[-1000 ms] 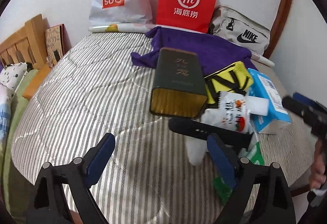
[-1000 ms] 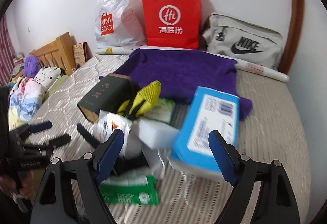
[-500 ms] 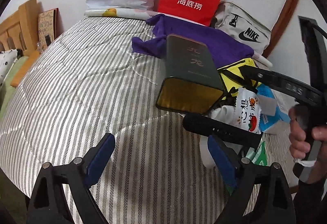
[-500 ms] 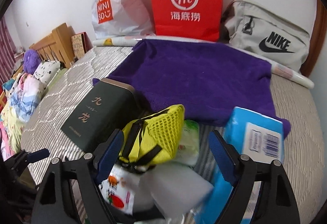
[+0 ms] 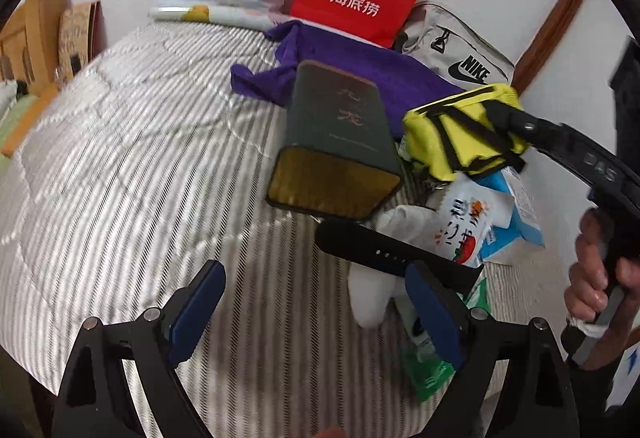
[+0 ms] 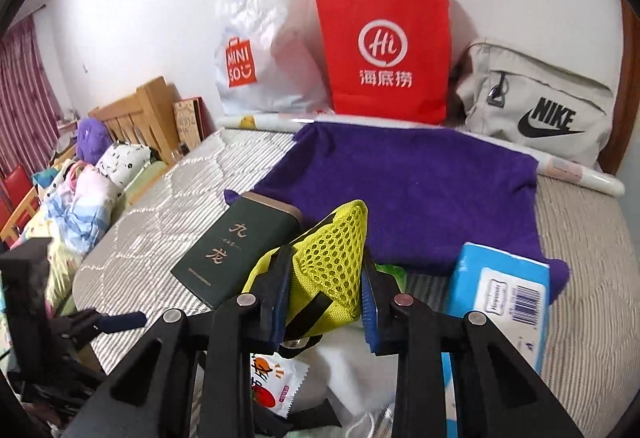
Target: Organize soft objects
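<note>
A yellow mesh pouch point(image 6: 332, 262) with black straps sits between my right gripper's point(image 6: 326, 278) blue pads, which press on its sides as the jaws are closing. In the left wrist view the yellow mesh pouch point(image 5: 452, 134) is raised above the pile, with the right gripper's finger against it. Behind it a purple towel point(image 6: 404, 190) lies spread on the bed. My left gripper point(image 5: 314, 274) hangs open over the striped bedcover point(image 5: 140, 166), and nothing is between its fingers. Close in front of it are a black strap point(image 5: 392, 254) and a white sponge point(image 5: 370, 294).
A dark green tin box point(image 5: 340, 134), a snack packet point(image 5: 468, 226), a blue tissue pack point(image 6: 504, 290) and a green packet point(image 5: 428, 370) crowd the pile. A red paper bag point(image 6: 384, 50), a white Miniso bag point(image 6: 260, 50) and a grey Nike bag point(image 6: 536, 110) line the wall. Folded bedding point(image 6: 84, 194) lies left.
My right gripper moved forward over the pile and its jaws came together around the yellow mesh pouch. The left gripper stayed open and only tilted a little.
</note>
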A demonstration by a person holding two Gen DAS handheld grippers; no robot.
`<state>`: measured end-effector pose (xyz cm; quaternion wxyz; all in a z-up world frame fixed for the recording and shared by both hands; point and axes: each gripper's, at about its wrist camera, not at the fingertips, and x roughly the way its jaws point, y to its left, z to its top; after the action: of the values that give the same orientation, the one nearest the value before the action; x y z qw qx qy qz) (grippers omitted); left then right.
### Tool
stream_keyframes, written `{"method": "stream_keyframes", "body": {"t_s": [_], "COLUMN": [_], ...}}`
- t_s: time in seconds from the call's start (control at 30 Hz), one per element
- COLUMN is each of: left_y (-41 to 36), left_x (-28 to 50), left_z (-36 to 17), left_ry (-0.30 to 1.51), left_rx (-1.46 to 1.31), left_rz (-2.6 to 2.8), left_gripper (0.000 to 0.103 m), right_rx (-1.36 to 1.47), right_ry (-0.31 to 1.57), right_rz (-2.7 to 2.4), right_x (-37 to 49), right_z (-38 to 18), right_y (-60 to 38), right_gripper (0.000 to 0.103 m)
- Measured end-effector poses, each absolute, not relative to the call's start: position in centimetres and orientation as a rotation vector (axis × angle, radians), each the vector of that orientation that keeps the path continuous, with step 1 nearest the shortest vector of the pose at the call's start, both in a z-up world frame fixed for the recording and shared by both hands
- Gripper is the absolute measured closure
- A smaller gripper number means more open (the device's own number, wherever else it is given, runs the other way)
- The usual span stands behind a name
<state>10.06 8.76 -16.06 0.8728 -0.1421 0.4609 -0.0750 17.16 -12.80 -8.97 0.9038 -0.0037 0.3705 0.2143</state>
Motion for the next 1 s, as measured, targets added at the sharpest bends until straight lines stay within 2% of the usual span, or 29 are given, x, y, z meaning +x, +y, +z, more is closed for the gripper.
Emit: {"method": "stream_keyframes", "body": {"t_s": [0.6,0.8,1.0], "left_y": [1.9,4.4,5.6], "left_x": [8.4,9.5,10.8], "left_z": [-14.2,-15.9,-17.5], "left_ry": [0.866,0.928,0.948], "left_rx": [-0.077,-0.219,-0.322], "left_rz": [-0.252,-0.205,-0.229], "left_gripper": [0.012,0.012,0.013], "right_rx": [0.097,0.107,0.121], "right_ry": [0.687,0.722,0.836], "right_rz": [0.322,0.352,0.396], "right_x": [9.3,5.9,4.4], "right_z": [-6.6,-8.0,-12.4], "right_y": [-22.7,-24.5,-24.7], "right_gripper": [0.073,0.073,0.073]}}
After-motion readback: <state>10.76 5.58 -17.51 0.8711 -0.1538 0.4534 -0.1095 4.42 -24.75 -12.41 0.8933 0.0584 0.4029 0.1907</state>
